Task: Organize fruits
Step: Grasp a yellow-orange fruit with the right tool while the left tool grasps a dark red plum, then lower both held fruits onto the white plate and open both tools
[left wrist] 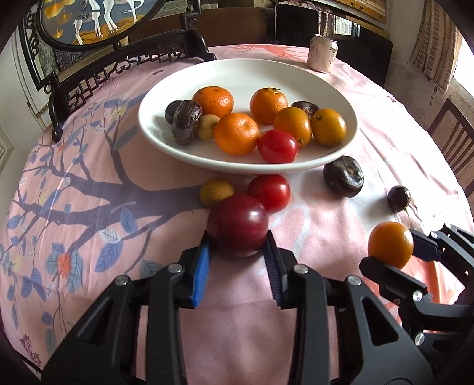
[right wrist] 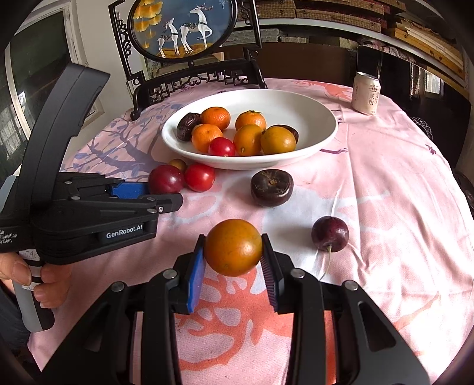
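Observation:
A white plate (left wrist: 166, 97) (right wrist: 311, 100) holds several oranges, dark passion fruits and a red tomato. My left gripper (left wrist: 237, 240) is shut on a dark red plum (left wrist: 237, 223) (right wrist: 164, 177) low over the cloth, in front of the plate. My right gripper (right wrist: 232, 245) (left wrist: 391, 251) is shut on a small orange fruit (right wrist: 232, 245) (left wrist: 390, 243) held just above the cloth. Loose on the cloth lie a red tomato (left wrist: 269, 192) (right wrist: 200, 176), a small yellow-brown fruit (left wrist: 214, 191) (right wrist: 177, 163), a dark passion fruit (left wrist: 343, 179) (right wrist: 272, 186) and a dark cherry (left wrist: 398, 197) (right wrist: 329, 233).
A pink floral tablecloth (left wrist: 89, 207) covers the round table. A white drink can (left wrist: 322, 53) (right wrist: 366, 93) stands at the back right. A dark carved stand with a deer picture (left wrist: 97, 20) (right wrist: 183, 26) stands at the back left. A wooden chair (left wrist: 456, 139) is at the right.

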